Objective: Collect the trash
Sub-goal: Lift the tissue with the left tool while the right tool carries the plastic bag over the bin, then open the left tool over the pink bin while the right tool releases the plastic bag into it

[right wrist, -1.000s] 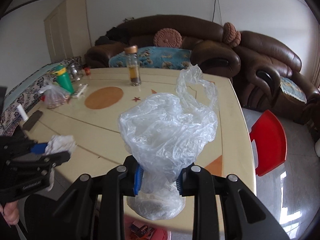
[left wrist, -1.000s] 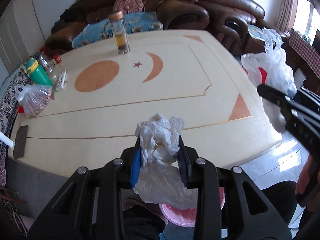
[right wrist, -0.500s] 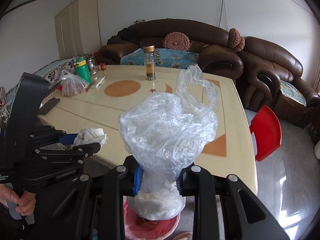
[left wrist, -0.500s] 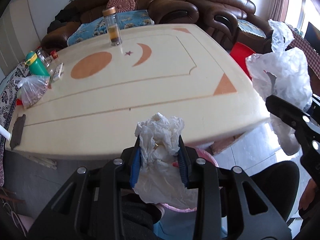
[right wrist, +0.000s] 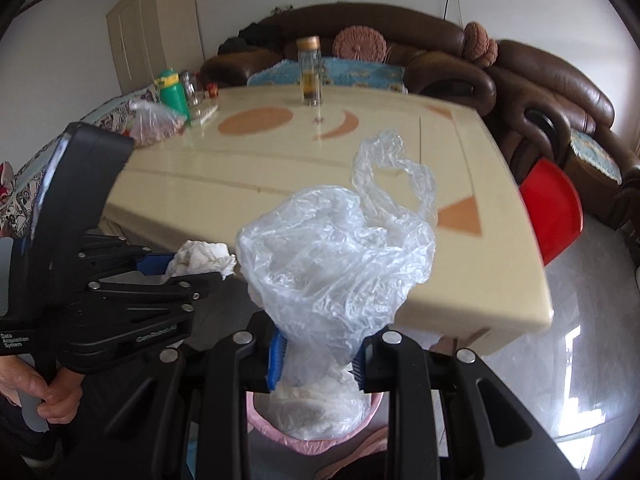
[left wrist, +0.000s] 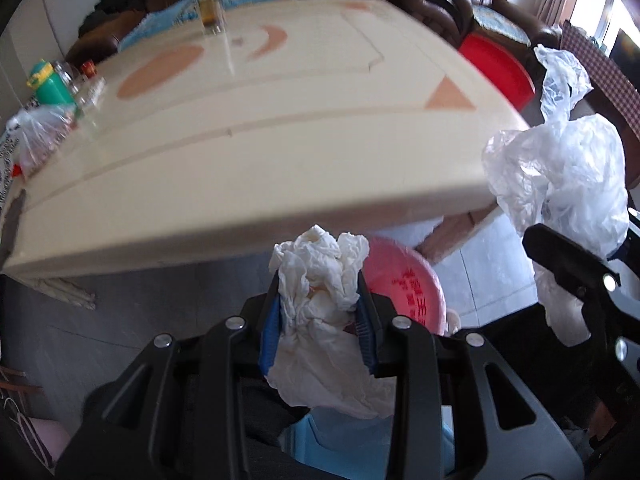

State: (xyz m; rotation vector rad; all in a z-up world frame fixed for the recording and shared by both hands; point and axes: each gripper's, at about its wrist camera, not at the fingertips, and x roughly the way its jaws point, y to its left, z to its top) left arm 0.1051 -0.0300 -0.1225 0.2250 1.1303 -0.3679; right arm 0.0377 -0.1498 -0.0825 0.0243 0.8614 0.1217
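Left gripper (left wrist: 318, 320) is clamping the crumpled white tissue wad (left wrist: 320, 280); right gripper (right wrist: 316, 354) is pinching the clear crinkled plastic bag (right wrist: 336, 248), both off the cream table (left wrist: 260, 140) above the round pink bin (left wrist: 408, 288). Risk: the light bag drifting past the rim on release. Since a second ago, both are dropping below the table edge.

The surface (right wrist: 280, 168) was cream with orange shapes on it: an oval, a crescent, triangles. The tissue wad (left wrist: 320, 280) was plain white, the plastic bag (right wrist: 340, 248) clear and crinkly, and the bin (left wrist: 404, 284) pink with red lettering. The sofa (right wrist: 540, 80) was dark brown, the chair (right wrist: 554, 208) bright red, and the bottle (right wrist: 172, 92) green with a yellow cap.
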